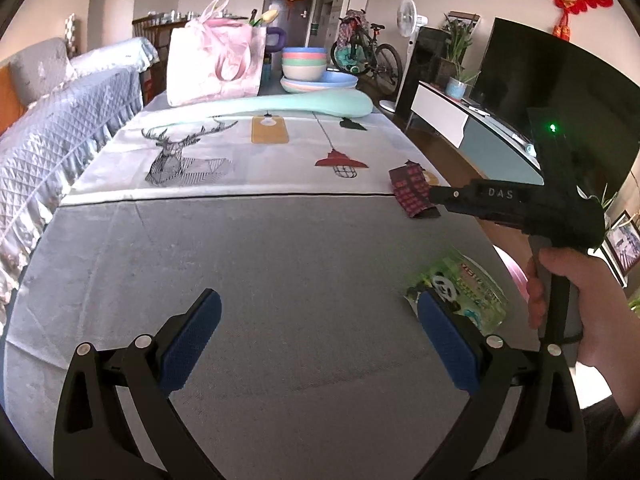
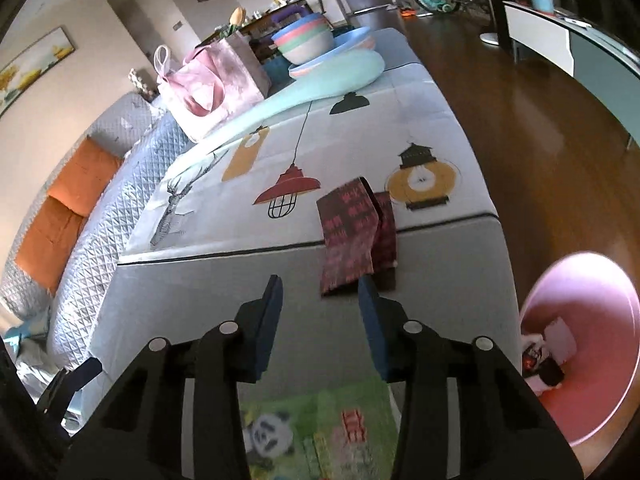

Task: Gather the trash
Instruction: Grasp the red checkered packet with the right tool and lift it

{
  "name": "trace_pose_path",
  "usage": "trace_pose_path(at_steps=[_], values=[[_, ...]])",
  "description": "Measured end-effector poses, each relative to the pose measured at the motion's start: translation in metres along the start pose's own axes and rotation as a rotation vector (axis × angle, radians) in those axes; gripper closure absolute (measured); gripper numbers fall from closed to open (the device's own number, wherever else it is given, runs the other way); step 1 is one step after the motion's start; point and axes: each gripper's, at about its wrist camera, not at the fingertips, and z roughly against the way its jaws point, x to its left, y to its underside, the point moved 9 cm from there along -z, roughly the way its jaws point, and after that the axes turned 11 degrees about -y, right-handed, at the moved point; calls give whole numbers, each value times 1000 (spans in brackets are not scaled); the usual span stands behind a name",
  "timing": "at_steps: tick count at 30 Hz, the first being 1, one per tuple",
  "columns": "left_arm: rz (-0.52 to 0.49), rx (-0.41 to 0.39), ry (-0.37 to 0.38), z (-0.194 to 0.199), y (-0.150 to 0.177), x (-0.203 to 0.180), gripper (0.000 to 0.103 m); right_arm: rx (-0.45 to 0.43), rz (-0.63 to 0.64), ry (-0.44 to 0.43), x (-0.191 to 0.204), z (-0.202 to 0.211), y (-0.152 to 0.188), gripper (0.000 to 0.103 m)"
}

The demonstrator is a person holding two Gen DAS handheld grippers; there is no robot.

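Right gripper [image 2: 320, 292], marked "DAS", was part open, empty, just short of the red wrapper [image 2: 352, 232] on the table [image 1: 280, 264]. Left gripper [image 1: 320, 312] gaped wide, empty, its right finger overlapping the panda wrapper [image 1: 464, 288]. Wrapper text was unreadable.

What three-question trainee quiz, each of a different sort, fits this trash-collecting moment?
1. True or false: the right gripper has its jaws shut on the dark red wrapper.
2. Which is nearest the left gripper? A) pink tote bag B) green panda wrapper C) stacked bowls
3. Fill in: the pink bin stands on the ____.

Key: 1 false, its jaws are open just short of the wrapper; 2 B; 3 floor.
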Motion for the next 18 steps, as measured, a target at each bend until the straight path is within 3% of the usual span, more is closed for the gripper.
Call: trace_pose_path(at_steps=[6,12,16,18], values=[[29,51,30,-6,7,5,9,8,-97,17,-25,-16,-5,76],[40,55,42,-4,6,6,9,-45,-124,8,-37,-7,-18,71],[44,54,19,-4,4,12,9,1,-70,6,-33,-23,-21,71],[59,57,-21,-7,2,22,12,17,-46,-9,-30,-28,-24,87]])
